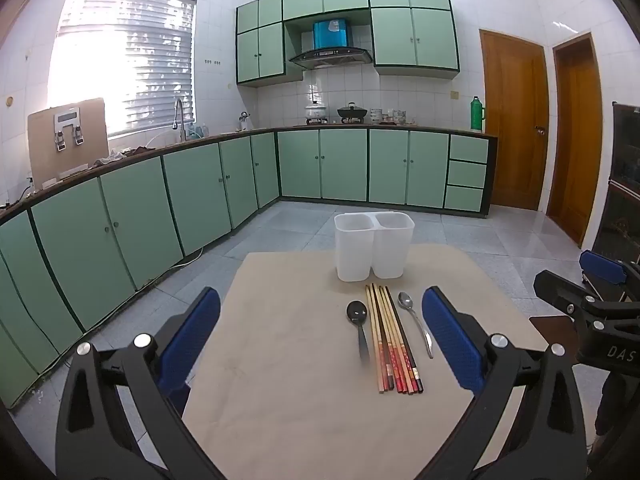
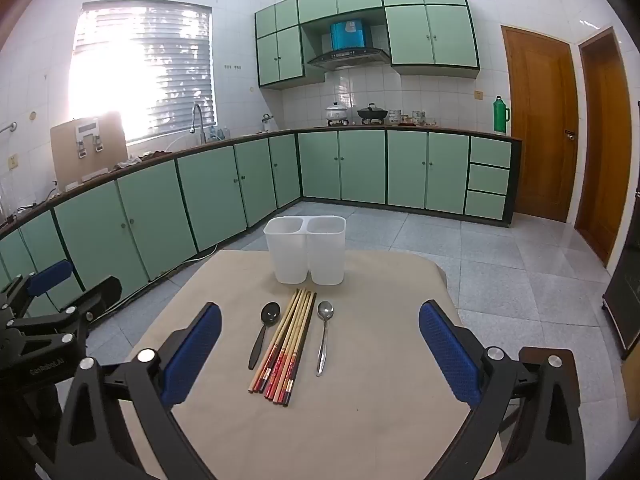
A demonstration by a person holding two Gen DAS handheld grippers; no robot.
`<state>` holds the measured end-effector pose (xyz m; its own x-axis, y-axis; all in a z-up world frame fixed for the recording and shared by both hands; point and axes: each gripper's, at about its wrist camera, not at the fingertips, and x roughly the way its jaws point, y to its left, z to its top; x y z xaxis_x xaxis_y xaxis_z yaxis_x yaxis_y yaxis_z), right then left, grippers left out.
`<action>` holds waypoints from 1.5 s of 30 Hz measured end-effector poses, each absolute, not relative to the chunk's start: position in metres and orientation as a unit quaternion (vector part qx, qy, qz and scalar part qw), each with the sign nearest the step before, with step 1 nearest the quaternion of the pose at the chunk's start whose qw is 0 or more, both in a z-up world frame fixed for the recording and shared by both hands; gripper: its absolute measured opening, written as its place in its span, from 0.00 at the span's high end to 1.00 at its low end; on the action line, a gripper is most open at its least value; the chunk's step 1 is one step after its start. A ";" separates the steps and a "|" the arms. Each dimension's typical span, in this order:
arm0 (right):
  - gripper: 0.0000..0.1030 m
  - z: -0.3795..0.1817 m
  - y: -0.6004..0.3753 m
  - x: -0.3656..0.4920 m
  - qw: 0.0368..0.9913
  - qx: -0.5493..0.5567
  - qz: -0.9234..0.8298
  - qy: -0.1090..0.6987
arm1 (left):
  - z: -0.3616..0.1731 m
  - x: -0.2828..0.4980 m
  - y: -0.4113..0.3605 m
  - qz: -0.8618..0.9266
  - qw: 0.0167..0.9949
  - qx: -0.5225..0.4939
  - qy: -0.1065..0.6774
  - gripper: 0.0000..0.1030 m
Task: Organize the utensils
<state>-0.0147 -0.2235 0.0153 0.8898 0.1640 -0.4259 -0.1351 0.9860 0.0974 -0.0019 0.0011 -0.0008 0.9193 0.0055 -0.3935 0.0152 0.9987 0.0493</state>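
Both tools, left tool and right tool, hover wide apart and empty. Chopsticks, black spoon and metal spoon lie on the desk before the empty two-compartment holder. Sorting seems unstarted; next comes closing on one utensil.

Left gripper fills the bottom of its own view, blue pads spread wide, nothing between them, tipped slightly downward. Right gripper matches it, jaws wide and empty, and also pokes in at the right edge of the left view.
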 end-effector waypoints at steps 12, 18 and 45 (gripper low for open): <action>0.06 0.015 -0.223 -0.015 0.972 0.033 0.077 0.221 | -0.003 -0.001 0.005 -0.003 0.979 0.026 0.201 0.05; 0.06 0.015 -0.223 -0.014 0.972 0.032 0.077 0.221 | -0.003 -0.001 0.006 -0.003 0.979 0.026 0.201 0.05; 0.06 0.015 -0.223 -0.013 0.972 0.031 0.076 0.220 | -0.002 -0.001 0.006 -0.002 0.979 0.028 0.200 0.05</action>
<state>-0.0133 -0.2227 0.0145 0.8912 0.1618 -0.4238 -0.1341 0.9864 0.0947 -0.0009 0.0061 -0.0015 0.9197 0.0073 -0.3926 0.0149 0.9985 0.0534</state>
